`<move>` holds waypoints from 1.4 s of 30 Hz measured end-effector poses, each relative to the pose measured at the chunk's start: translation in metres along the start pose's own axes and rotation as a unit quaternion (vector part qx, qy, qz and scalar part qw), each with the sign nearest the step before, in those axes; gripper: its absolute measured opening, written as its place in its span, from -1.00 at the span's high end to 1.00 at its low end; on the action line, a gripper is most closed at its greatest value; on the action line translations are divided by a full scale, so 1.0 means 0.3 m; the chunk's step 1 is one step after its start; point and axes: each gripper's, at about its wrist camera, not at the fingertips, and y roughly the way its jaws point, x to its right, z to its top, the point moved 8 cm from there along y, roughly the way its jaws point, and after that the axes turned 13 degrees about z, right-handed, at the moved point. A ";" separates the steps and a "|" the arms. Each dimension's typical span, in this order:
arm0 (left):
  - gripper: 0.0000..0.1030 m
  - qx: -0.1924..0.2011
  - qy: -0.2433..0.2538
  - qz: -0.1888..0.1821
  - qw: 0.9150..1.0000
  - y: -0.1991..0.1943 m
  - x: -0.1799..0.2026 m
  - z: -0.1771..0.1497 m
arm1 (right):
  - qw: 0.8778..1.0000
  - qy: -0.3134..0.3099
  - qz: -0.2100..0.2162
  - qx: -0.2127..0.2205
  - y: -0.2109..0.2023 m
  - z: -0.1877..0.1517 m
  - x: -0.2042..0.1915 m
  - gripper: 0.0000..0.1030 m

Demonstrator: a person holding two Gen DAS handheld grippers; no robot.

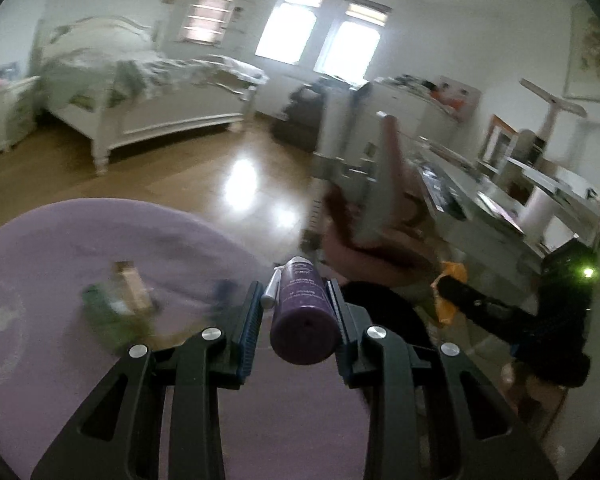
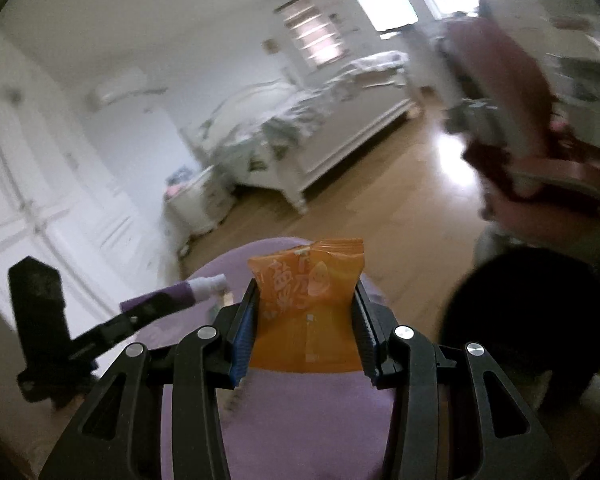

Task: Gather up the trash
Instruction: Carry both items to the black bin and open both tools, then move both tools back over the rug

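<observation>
Motion blur smears the bedroom, so I can't identify the small litter (image 1: 120,300) on the lilac round surface (image 1: 60,240) below. My left gripper (image 1: 296,304) tilts downward, jaws pinching a purple spray bottle (image 1: 302,316); my right gripper (image 2: 306,312) clamps an orange snack wrapper (image 2: 308,300) beside it.

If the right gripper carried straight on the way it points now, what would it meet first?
Probably the purple rug just beyond the right gripper, which is shut on the orange snack packet. Past the rug lies bare wooden floor, then the bed; blur leaves depth uncertain.
</observation>
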 end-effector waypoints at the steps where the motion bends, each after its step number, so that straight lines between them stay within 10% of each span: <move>1: 0.38 -0.004 0.006 -0.010 1.000 0.023 0.049 0.000 | 1.000 0.006 -0.007 0.006 -0.021 0.000 0.036 0.16; 15: 0.38 -0.073 0.071 -0.093 0.990 0.295 0.512 -0.125 | 0.989 0.097 -0.093 0.054 -0.254 -0.028 0.502 0.16; 36: 0.34 -0.148 0.120 -0.081 0.978 0.550 0.673 -0.302 | 0.982 0.149 -0.114 0.027 -0.209 -0.143 0.659 0.10; 38: 0.24 -0.149 0.123 -0.075 0.978 0.551 0.674 -0.304 | 0.980 0.154 -0.121 0.026 -0.208 -0.151 0.667 0.03; 42: -0.78 -0.123 0.123 -0.054 0.983 0.522 0.657 -0.279 | 0.978 0.158 -0.136 0.026 -0.209 -0.162 0.674 -0.28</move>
